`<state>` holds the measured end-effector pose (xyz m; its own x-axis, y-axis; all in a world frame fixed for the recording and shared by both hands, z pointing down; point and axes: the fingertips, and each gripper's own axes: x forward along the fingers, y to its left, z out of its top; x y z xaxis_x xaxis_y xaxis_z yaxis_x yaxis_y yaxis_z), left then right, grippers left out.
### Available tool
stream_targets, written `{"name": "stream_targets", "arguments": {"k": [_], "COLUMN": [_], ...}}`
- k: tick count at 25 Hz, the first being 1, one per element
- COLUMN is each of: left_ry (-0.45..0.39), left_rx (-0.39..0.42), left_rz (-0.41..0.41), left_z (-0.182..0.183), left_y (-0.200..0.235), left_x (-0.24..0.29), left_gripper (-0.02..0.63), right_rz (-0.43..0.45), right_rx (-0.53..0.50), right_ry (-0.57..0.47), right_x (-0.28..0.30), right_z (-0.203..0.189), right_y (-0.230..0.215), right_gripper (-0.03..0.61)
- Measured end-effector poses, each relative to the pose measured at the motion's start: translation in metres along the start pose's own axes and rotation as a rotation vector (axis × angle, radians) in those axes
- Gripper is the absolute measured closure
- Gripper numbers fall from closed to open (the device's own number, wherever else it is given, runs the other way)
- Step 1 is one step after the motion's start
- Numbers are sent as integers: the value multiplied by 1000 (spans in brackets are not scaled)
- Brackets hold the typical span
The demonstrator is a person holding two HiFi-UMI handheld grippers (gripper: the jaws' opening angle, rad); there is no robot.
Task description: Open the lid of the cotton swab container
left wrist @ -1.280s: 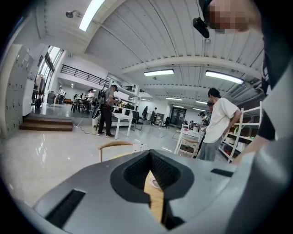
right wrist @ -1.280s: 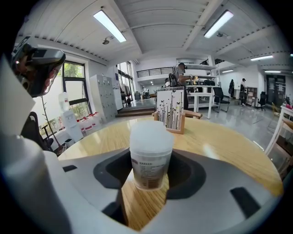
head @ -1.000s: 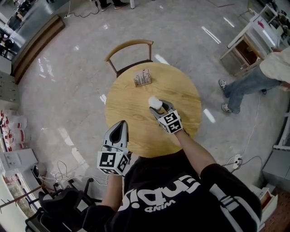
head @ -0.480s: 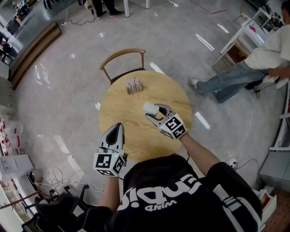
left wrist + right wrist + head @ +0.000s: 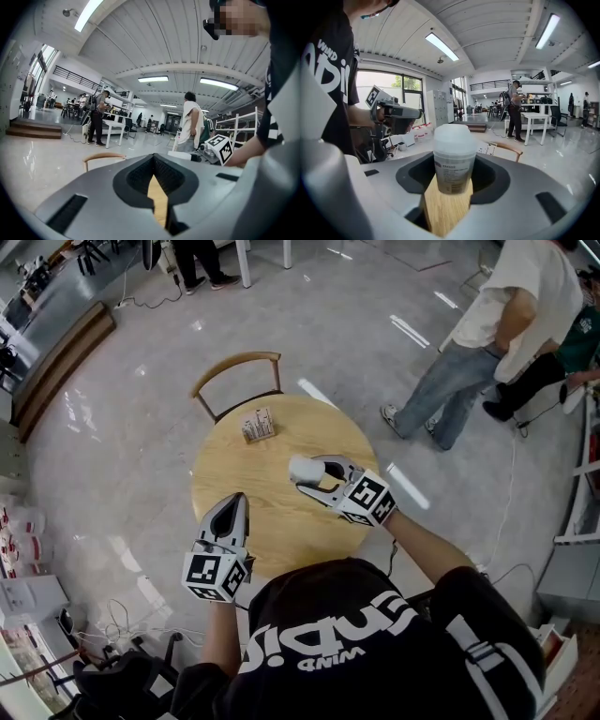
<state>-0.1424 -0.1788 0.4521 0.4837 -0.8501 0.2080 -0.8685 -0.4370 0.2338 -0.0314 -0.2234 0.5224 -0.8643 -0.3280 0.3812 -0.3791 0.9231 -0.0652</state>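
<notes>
The cotton swab container (image 5: 299, 466), a frosted white tub with a domed lid, stands upright over the round wooden table (image 5: 246, 486). My right gripper (image 5: 307, 473) is shut on its lower body, one jaw on each side. In the right gripper view the container (image 5: 454, 157) fills the gap of that gripper (image 5: 451, 190), and its lid is closed. My left gripper (image 5: 233, 501) hovers at the table's near left edge, shut and empty. In the left gripper view its jaws (image 5: 154, 180) meet, with only tabletop (image 5: 158, 204) showing below them.
A small holder of packets (image 5: 256, 425) stands at the table's far side. A wooden chair (image 5: 234, 371) is tucked in behind it. Two people (image 5: 487, 324) stand on the tiled floor at the upper right. Cables and bags (image 5: 103, 652) lie at the lower left.
The head view has swung, so the table sits lower and further left in it. A bystander has walked closer at the upper right. Both grippers keep their grip states.
</notes>
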Motion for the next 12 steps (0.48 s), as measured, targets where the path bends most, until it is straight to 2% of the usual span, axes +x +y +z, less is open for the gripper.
{"name": "stream_targets", "arguments": {"k": [8,12], "left_ry": [15,12], "left_rx": [58,80], "left_rz": [-99,-145], "left_z": [7,11], "left_y": [-32,-47], "left_x": [13,16], "left_gripper": [604,604], "right_rz": [96,112], "right_rx": [2,-19], "right_ry": [-28,-41], "right_x": [-40,-53], "right_z": [15,23], "right_y": [14,16], "right_gripper": [373,373]}}
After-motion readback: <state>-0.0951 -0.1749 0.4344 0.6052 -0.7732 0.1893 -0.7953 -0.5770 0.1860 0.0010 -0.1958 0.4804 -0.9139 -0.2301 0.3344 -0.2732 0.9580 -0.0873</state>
